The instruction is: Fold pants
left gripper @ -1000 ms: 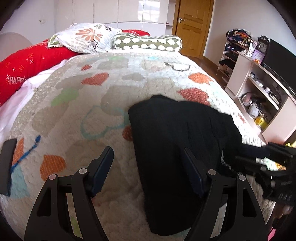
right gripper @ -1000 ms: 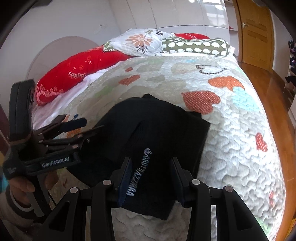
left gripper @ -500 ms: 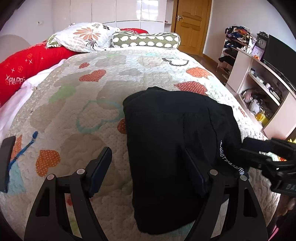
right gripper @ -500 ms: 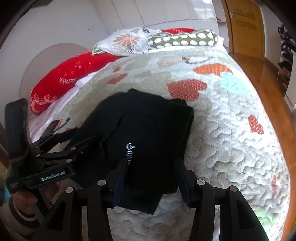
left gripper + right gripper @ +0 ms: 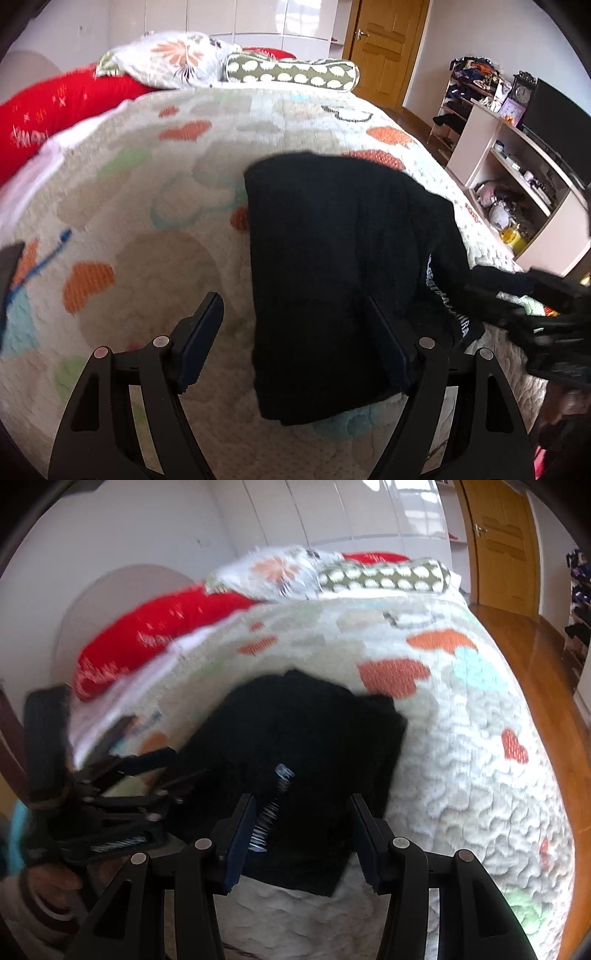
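Note:
Black pants (image 5: 332,266) lie folded into a rough rectangle on the quilted bed; white lettering shows near their right edge. They also show in the right wrist view (image 5: 306,760). My left gripper (image 5: 295,332) is open and empty, hovering above the pants' near left edge. My right gripper (image 5: 299,834) is open and empty above the pants' near end. Each gripper shows in the other's view: the right one (image 5: 546,310) and the left one (image 5: 122,786).
The bed has a heart-patterned quilt (image 5: 147,192). A red pillow (image 5: 62,107), a floral pillow (image 5: 173,62) and a green bolster (image 5: 291,72) lie at the head. A shelf unit (image 5: 517,184) and a wooden door (image 5: 384,44) stand at the right. Wooden floor (image 5: 535,657) runs beside the bed.
Both grippers have pulled back a little from the pants and the right gripper's jaws have widened. The pants lie still on the quilt.

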Demonstrator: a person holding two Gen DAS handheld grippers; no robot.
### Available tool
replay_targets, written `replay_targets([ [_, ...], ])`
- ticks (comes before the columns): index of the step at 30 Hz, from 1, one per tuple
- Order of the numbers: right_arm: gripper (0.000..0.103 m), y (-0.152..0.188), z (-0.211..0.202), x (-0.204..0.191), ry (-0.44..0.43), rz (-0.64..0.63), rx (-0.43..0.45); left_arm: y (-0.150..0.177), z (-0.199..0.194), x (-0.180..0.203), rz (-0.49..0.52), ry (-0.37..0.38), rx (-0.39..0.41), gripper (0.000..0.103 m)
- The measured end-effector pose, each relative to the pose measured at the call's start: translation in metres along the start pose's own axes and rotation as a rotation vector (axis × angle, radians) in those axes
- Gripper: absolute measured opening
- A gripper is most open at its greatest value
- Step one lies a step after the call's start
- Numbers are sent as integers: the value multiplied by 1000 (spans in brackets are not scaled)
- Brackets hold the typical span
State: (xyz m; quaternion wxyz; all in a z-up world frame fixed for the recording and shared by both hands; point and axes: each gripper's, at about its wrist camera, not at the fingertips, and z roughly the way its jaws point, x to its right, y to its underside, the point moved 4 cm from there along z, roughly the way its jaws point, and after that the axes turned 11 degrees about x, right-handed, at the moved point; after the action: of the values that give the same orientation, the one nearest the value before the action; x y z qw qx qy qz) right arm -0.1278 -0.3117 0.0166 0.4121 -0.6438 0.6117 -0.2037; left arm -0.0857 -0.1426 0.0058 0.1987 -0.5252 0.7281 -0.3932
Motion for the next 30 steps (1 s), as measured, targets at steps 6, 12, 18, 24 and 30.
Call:
replay_targets([
  [6,49,4,-5,11,33,5,-14,0,-3,7,10,-8,6,79],
  [12,49,-19,-37,-7,-6,-23,100,3,-3,10,21,-23,5,79],
  [18,47,-10,-13,-26,-55,-48,58,1,-2,10,27,-22,-1,79],
  [24,44,14,3,-5,-8,-30,32,3,1,11,19,-5,-3,79],
  [30,46,16,5,-9,12,-65,24,4,4,11,11,-2,-1,79],
])
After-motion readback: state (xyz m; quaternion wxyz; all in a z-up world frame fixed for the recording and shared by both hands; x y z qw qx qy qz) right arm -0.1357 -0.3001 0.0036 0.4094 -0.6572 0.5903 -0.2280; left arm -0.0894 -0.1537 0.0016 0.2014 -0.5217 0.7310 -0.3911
